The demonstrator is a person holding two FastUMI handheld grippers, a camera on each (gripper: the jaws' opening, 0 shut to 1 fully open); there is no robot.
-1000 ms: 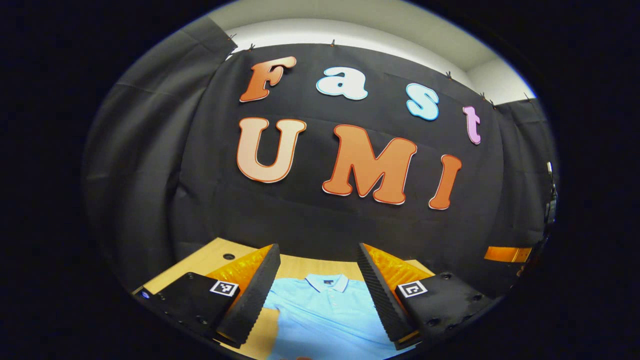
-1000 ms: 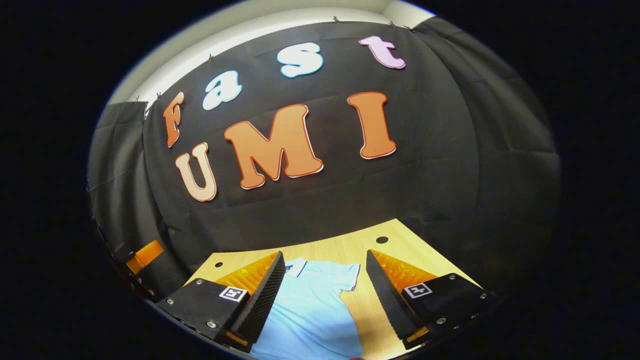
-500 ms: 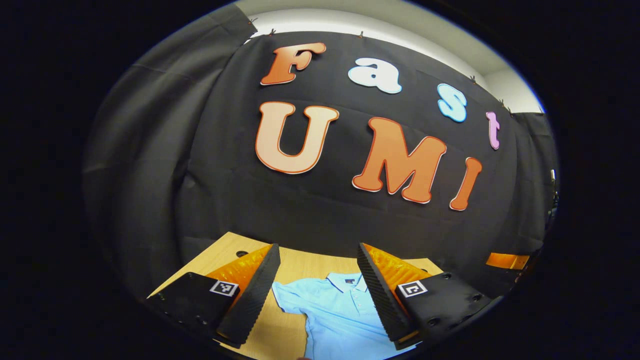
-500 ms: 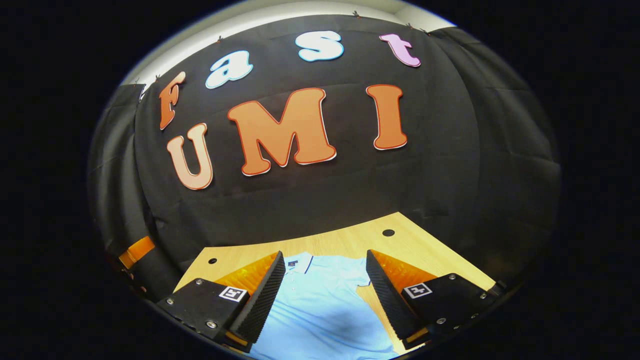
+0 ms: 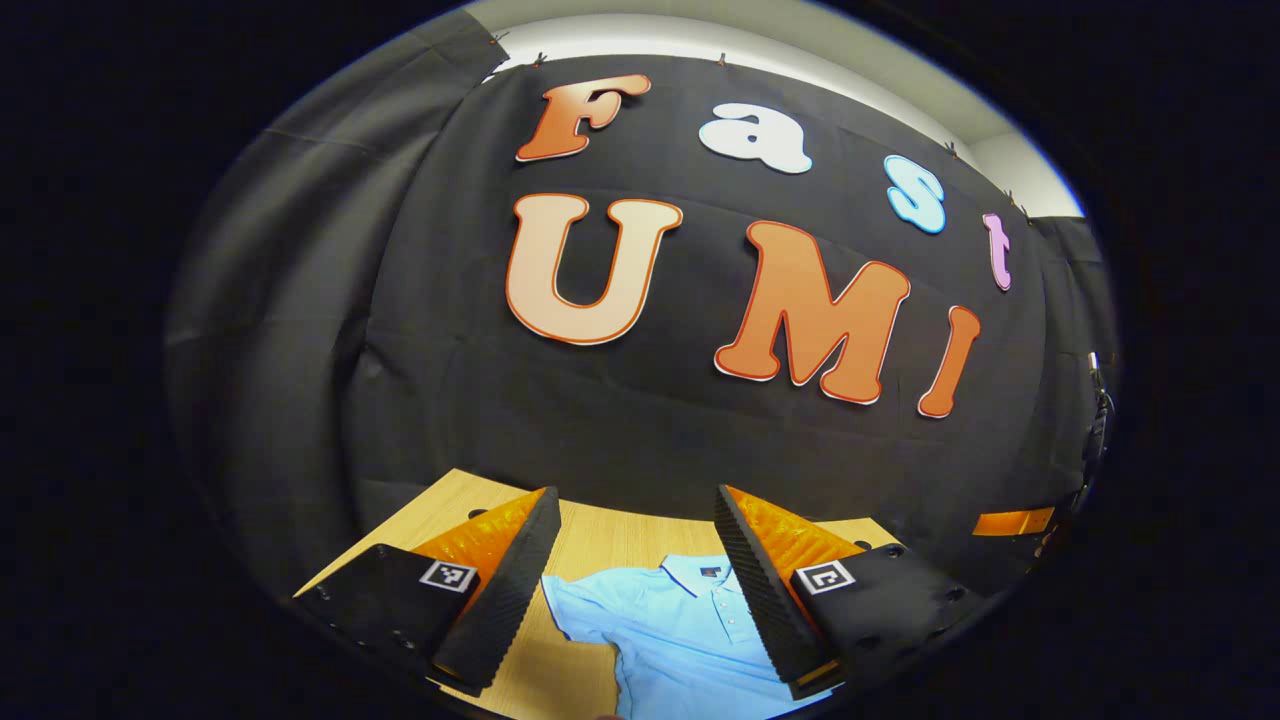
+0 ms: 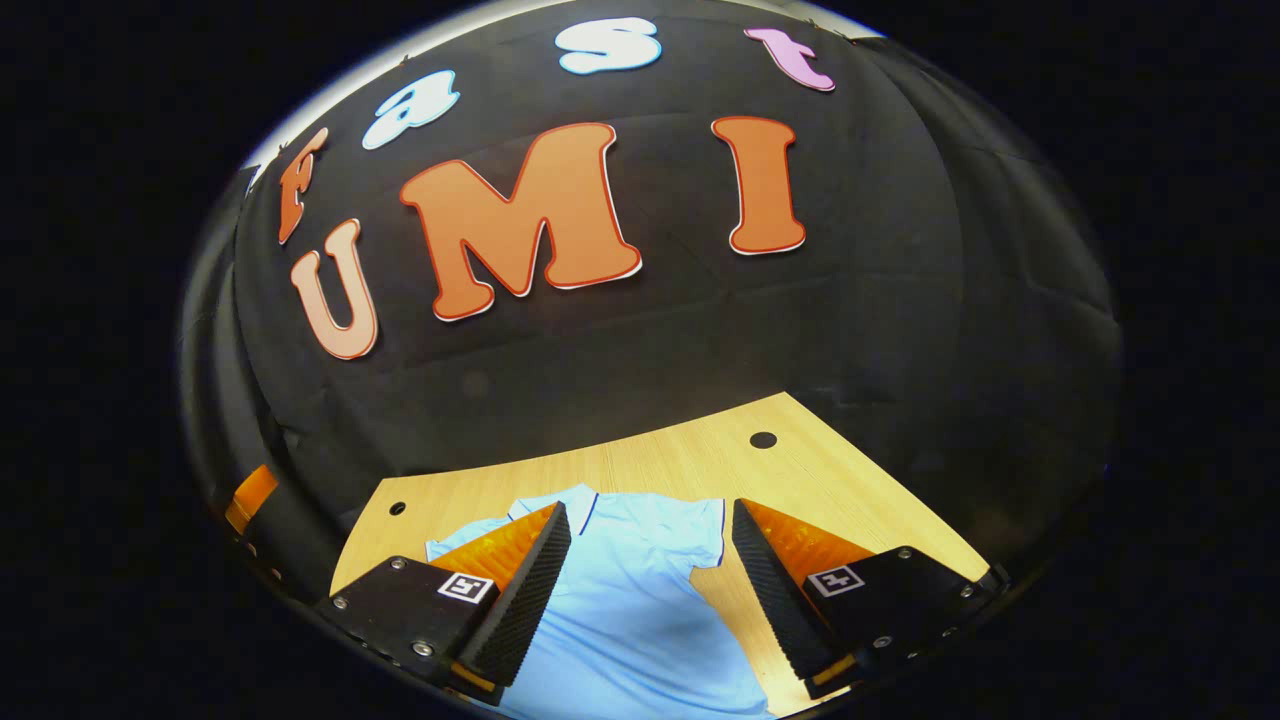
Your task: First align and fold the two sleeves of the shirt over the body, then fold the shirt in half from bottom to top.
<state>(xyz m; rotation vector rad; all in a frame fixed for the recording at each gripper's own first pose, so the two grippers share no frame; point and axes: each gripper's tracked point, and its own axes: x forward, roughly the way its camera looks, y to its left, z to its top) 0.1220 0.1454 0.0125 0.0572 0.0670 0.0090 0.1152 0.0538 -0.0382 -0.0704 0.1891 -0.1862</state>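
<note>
A light blue polo shirt (image 5: 660, 630) lies flat on the wooden table (image 5: 620, 540), collar toward the booth wall. In the left gripper view its left sleeve (image 5: 580, 607) spreads out between my fingers, and my left gripper (image 5: 635, 590) hangs open above it, holding nothing. In the right gripper view the shirt (image 6: 625, 610) shows its collar and right sleeve (image 6: 705, 530). My right gripper (image 6: 650, 590) is open above the shirt's right shoulder, with nothing between its fingers.
The table (image 6: 690, 460) ends at the black cloth wall. It has a round cable hole (image 6: 763, 440) at its far right and a smaller hole (image 6: 398, 508) at the far left. An orange strip (image 5: 1010, 521) sits low at the side.
Both grippers have tilted down and shifted outward: the left now faces the left sleeve instead of the collar. The right view shows more of the table and shirt.
</note>
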